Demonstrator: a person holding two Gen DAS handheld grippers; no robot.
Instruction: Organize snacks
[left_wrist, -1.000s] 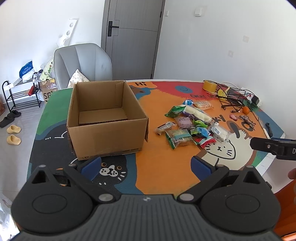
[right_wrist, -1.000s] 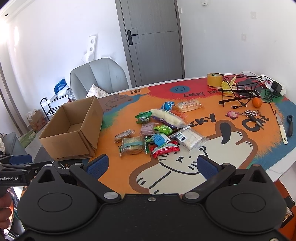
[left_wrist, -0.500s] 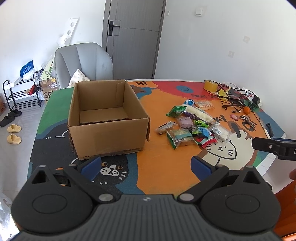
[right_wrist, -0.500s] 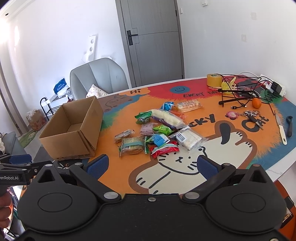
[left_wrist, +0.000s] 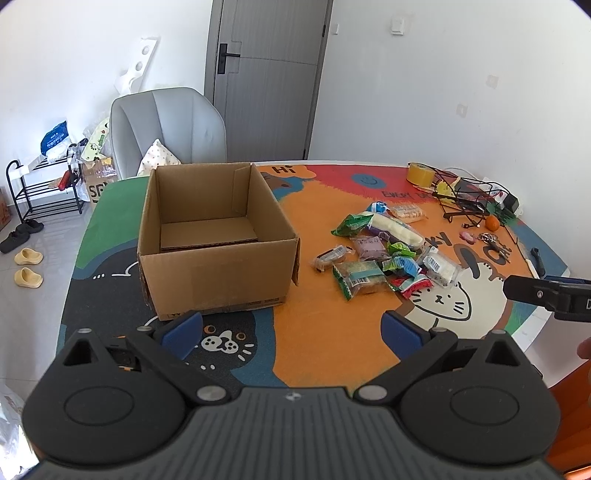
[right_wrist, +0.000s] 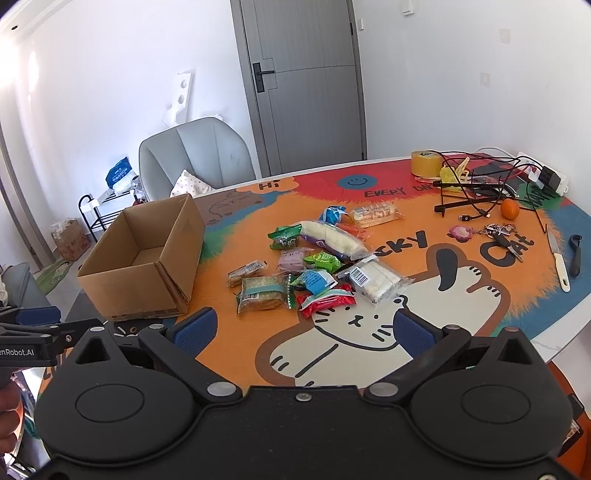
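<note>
left wrist | right gripper (left_wrist: 546, 297) cut off | box (left_wrist: 218, 243) floor partly hidden

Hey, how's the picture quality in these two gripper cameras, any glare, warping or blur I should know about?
Left wrist view: even daylight, the cardboard box and snack pile sharp; fisheye bends the door and darkens the corners. Right wrist view: glare washes out the wall at upper left; the snacks stay crisp, the table edge curves.

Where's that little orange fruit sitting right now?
In the right wrist view, the orange fruit sits far right on the table mat, beside the black cables, just beyond the keys.
</note>
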